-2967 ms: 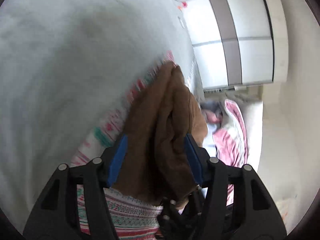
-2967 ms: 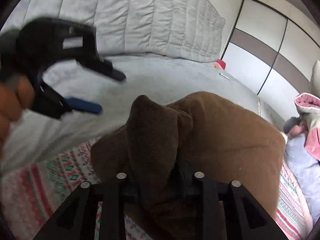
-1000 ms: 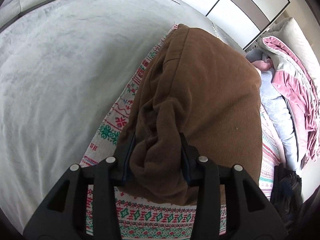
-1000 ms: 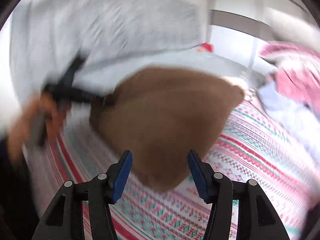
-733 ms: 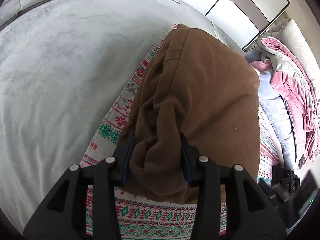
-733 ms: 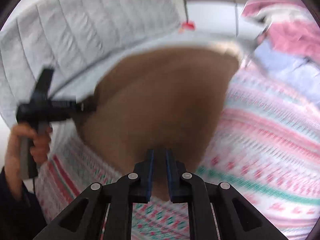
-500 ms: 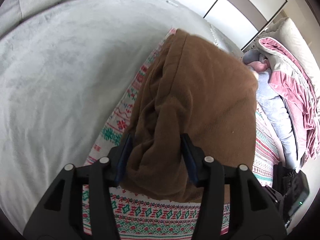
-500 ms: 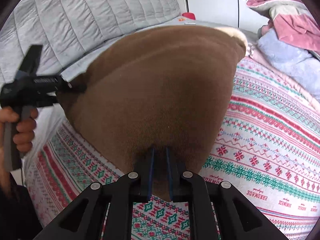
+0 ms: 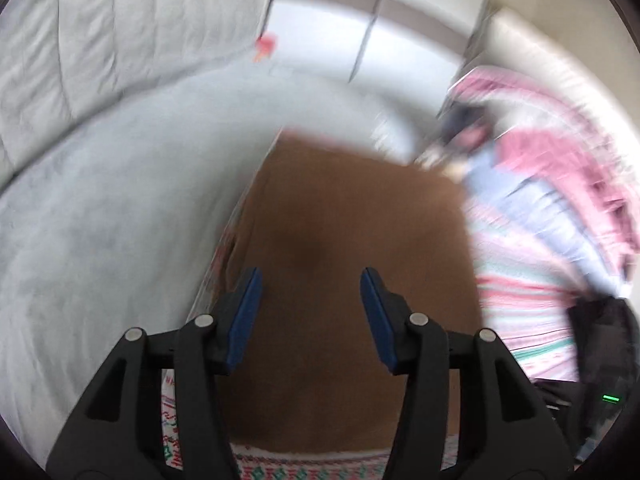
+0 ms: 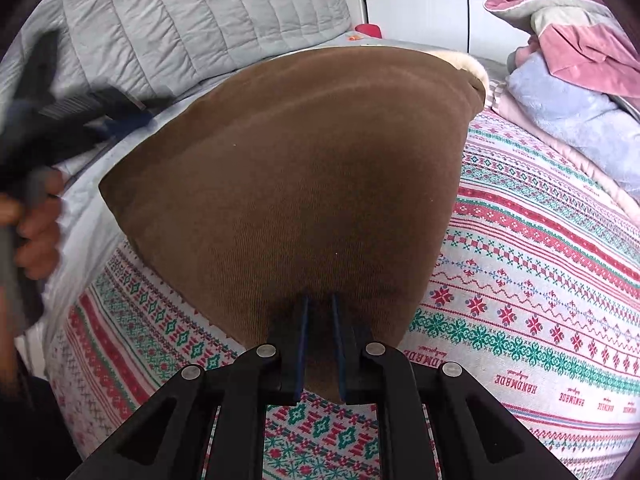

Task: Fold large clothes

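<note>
A brown corduroy garment [image 10: 304, 168] lies folded flat on a patterned red, green and white blanket [image 10: 540, 280]. My right gripper [image 10: 318, 300] is shut on its near edge, the blue pads pinching the cloth. In the blurred left wrist view my left gripper [image 9: 310, 276] stands open above the brown garment [image 9: 352, 240], and its pads touch nothing. The right wrist view shows that left gripper [image 10: 120, 120] blurred at the far left, held by a hand [image 10: 36, 216] beside the garment's left corner.
A grey bed cover [image 9: 120, 220] spreads to the left, with a quilted grey headboard [image 10: 200, 12] behind. A pile of pink and pale blue clothes [image 10: 560, 92] lies at the right. White wardrobe doors [image 9: 380, 32] stand at the back. A small red object [image 10: 368, 29] sits far off.
My left gripper has let go of the bunched brown fold and lifted away. My right gripper came down and shut on the garment's near edge. The garment now lies flatter.
</note>
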Motion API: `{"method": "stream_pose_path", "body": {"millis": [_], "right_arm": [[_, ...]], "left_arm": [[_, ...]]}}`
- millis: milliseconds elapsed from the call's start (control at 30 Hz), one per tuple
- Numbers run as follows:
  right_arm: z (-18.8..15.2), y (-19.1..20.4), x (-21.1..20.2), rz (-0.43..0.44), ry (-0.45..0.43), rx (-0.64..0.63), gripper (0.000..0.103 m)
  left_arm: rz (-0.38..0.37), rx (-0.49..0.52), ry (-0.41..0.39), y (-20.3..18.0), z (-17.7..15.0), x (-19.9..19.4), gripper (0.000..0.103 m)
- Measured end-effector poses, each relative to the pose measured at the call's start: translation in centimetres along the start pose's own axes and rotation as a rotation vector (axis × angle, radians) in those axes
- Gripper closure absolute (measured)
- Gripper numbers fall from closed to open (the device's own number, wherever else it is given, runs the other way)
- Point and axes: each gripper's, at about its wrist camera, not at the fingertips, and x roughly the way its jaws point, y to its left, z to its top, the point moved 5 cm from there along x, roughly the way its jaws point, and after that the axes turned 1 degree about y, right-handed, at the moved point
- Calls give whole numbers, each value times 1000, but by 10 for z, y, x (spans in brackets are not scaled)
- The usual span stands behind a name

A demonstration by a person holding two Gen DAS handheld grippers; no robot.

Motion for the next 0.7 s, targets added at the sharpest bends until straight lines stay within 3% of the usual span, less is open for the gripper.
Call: {"method": "stream_pose_path", "body": {"millis": [67,200,300,367,433,567,700], "right_arm": [[2,-7,-5,36,-11,25,91],[22,-22,-16,120,12,19,90],[74,-49,-33,79,-84,74,86],[118,-73,-31,104,-127,164,85],[153,-94,-14,124,-116,228,85],[208,-142,50,66,-47,379,85],[204,-153,120,61,57,405,85]], "left_arm": [[38,-46,93,18,-13,37,54],[49,-40,93,18,-12,37,54],[35,-63,103,18,-12,37,54],[30,-66,103,20,-13,35,54],[33,-57,104,19,-13,34,54],[24,-64,110,18,-12,35,54],[24,-61,114,19,-11,35,54]]}}
